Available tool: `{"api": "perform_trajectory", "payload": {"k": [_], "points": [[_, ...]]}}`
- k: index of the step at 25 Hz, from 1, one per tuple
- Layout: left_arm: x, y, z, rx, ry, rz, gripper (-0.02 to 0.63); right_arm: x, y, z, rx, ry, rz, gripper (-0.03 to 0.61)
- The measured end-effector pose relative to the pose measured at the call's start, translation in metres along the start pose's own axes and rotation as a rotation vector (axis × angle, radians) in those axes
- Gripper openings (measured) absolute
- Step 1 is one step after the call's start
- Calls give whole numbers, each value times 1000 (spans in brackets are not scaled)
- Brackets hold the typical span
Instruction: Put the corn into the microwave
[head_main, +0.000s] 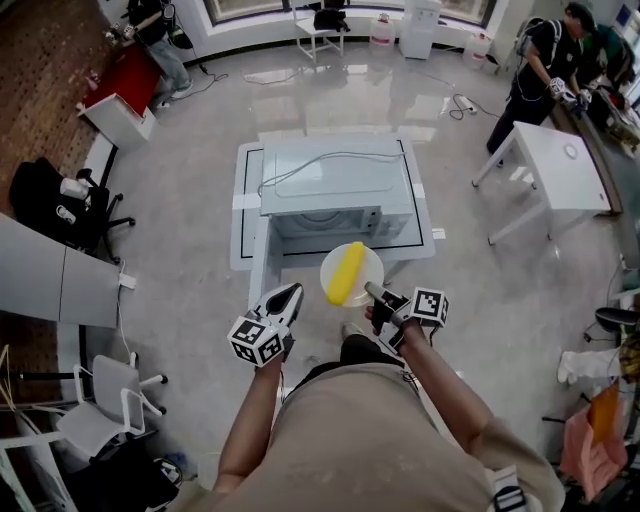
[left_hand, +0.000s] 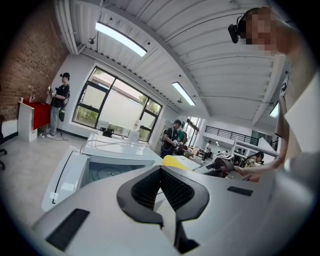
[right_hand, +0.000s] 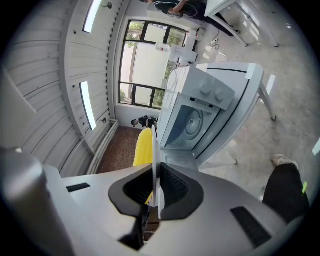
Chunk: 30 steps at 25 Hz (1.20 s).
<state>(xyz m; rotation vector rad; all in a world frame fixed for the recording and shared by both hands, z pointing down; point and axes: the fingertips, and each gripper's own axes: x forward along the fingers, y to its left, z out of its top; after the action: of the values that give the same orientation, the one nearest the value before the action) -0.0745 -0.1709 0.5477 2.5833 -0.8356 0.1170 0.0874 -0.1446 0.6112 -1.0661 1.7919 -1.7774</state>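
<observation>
A yellow corn cob (head_main: 346, 272) lies on a round white plate (head_main: 370, 262) held in the air just in front of the microwave (head_main: 335, 185). My right gripper (head_main: 372, 292) is shut on the plate's near rim. In the right gripper view the plate (right_hand: 154, 150) shows edge-on between the pads, with the corn (right_hand: 144, 147) to its left. The microwave's door (head_main: 262, 262) stands open at the left and its cavity (left_hand: 112, 172) with the turntable is visible. My left gripper (head_main: 290, 296) is to the left of the plate, shut and holding nothing (left_hand: 161, 170).
The microwave sits on a low white table (head_main: 248, 215) with a cable (head_main: 330, 160) across its top. Another white table (head_main: 555, 170) stands at the right with a person (head_main: 545, 70) beside it. Office chairs (head_main: 100, 400) are at the left.
</observation>
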Motion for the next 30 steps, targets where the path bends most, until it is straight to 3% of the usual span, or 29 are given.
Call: {"api": "perform_trajectory", "payload": {"k": [7, 15, 30], "points": [[31, 8, 5, 6, -10, 118, -2, 31, -17, 41, -31, 133, -26, 26], [53, 30, -7, -14, -26, 246, -2, 67, -46, 61, -13, 206, -20, 26], [84, 72, -32, -54, 7, 323, -2, 127, -122, 79, -12, 207, -35, 26]]}}
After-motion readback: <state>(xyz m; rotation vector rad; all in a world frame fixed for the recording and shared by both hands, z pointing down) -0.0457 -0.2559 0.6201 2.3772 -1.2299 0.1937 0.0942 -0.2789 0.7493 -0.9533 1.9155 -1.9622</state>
